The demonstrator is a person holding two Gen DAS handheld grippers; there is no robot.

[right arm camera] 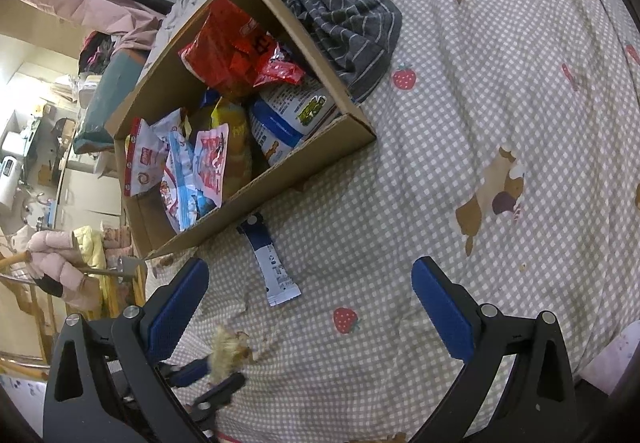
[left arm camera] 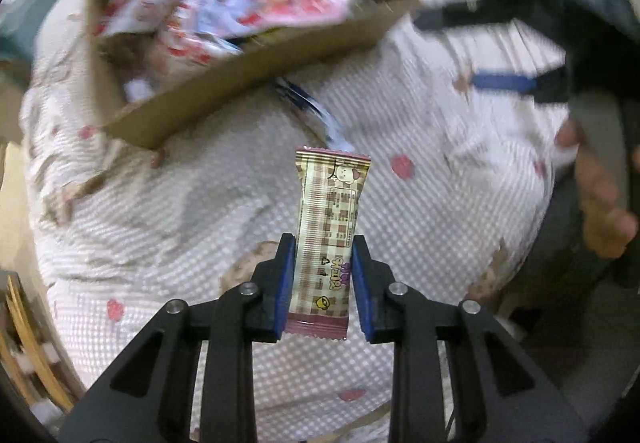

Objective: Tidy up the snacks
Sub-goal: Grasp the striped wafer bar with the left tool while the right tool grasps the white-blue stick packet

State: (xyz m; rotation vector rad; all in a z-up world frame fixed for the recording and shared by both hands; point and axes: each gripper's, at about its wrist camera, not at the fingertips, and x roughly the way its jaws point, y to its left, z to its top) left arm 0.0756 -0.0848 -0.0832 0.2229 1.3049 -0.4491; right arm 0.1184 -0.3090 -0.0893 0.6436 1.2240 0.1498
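Pinching a checked snack bar (left arm camera: 328,239) in the left gripper (left arm camera: 323,283), pads tight on both long edges, bar hanging clear of the bedspread (left arm camera: 200,227) just near the box (right arm camera: 280,179). Holding the right gripper (right arm camera: 310,307) wide open, nothing in it, hovering near the box too. Lying flat just beside the box: a blue-white stick pack (right arm camera: 269,259). Sitting inside the box: a pile of snack bags (right arm camera: 208,155).

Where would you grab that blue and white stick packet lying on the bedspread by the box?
Probably across the middle of the blue and white stick packet, coming from above. It lies flat on the checked bedspread, long and narrow, so the open right tool could straddle its narrow width. Its far end sits close to the cardboard box, so the near half looks freer.
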